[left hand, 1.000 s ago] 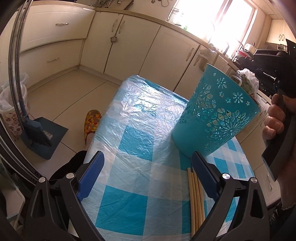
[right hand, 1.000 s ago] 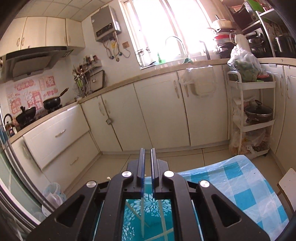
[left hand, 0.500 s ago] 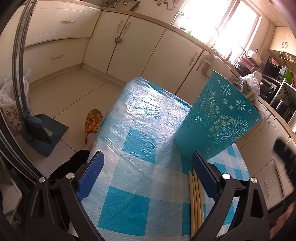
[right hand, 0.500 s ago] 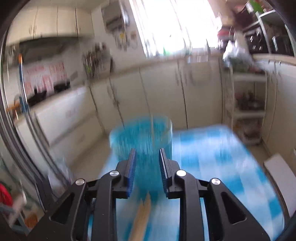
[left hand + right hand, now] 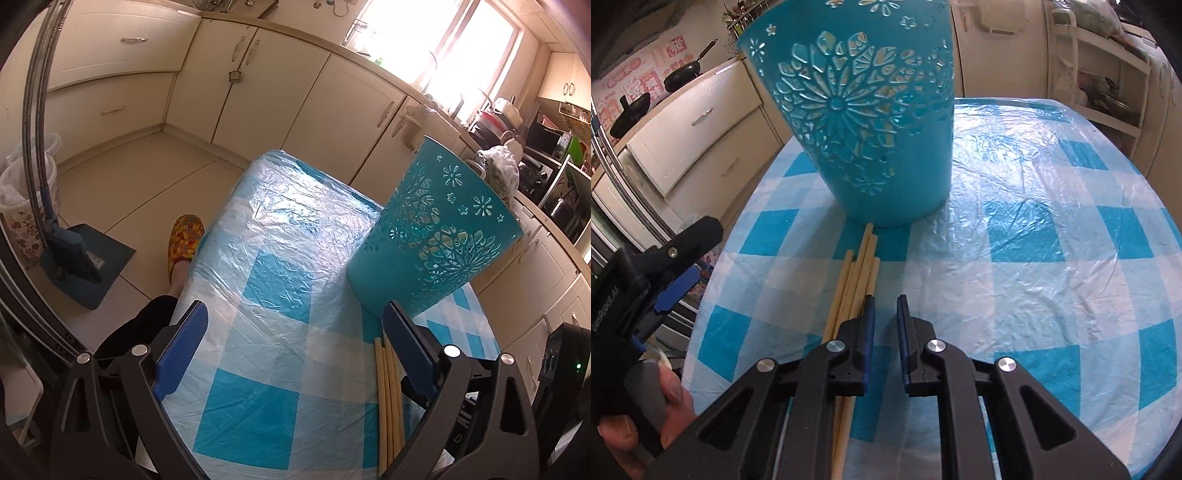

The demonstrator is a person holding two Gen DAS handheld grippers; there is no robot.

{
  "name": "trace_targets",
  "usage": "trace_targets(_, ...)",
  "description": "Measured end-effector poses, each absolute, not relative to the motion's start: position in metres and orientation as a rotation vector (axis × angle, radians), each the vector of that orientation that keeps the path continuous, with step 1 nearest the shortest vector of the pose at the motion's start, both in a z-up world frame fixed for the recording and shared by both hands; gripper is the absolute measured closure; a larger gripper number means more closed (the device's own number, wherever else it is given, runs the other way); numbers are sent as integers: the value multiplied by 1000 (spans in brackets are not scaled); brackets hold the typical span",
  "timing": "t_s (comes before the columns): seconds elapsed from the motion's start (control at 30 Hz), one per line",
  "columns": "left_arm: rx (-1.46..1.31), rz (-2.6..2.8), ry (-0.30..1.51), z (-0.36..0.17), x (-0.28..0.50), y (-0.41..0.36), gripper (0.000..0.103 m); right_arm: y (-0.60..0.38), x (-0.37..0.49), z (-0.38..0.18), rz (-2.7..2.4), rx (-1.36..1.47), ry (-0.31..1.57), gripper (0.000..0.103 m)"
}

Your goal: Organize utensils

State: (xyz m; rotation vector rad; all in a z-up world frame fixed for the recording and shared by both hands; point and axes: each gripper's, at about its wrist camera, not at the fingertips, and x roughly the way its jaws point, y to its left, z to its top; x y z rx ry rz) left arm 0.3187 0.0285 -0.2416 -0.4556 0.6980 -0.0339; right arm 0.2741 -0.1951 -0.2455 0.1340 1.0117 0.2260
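A tall teal cut-out holder point(image 5: 436, 236) point(image 5: 864, 122) stands on the blue-and-white checked table. Several pale wooden chopsticks point(image 5: 855, 280) point(image 5: 388, 391) lie in a bundle just in front of it, tips toward its base. My right gripper point(image 5: 884, 310) hovers low over the table, jaws open a little and empty, its left finger over the chopstick bundle. My left gripper point(image 5: 291, 343) is wide open and empty, its right finger point(image 5: 406, 343) beside the chopstick tips. It also shows at the left in the right wrist view point(image 5: 670, 291).
The table point(image 5: 258, 258) is covered in crinkled clear plastic. A slippered foot point(image 5: 184, 240), dustpan and brush point(image 5: 77, 254) and a lined bin point(image 5: 22, 206) are on the floor to the left. Kitchen cabinets point(image 5: 273, 81) and a shelf rack point(image 5: 1104, 74) stand beyond.
My right gripper has dropped from above the holder down to the table in front of it and opened slightly. The left gripper has barely moved.
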Motion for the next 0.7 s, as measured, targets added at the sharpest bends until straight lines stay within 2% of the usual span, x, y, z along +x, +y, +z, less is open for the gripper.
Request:
trace_targets(0.27,-453,-33,700,-242,319,27,11,-189,271,-246,262,154,1014,90)
trace_targets(0.47,-438,-43,716,-242,321,24,11,-185,266,-246,253,49,1010,95)
trace_targets(0.7,-182,-90,920,-253,332,-16,12,-235,262,-245,182,61,1014,96)
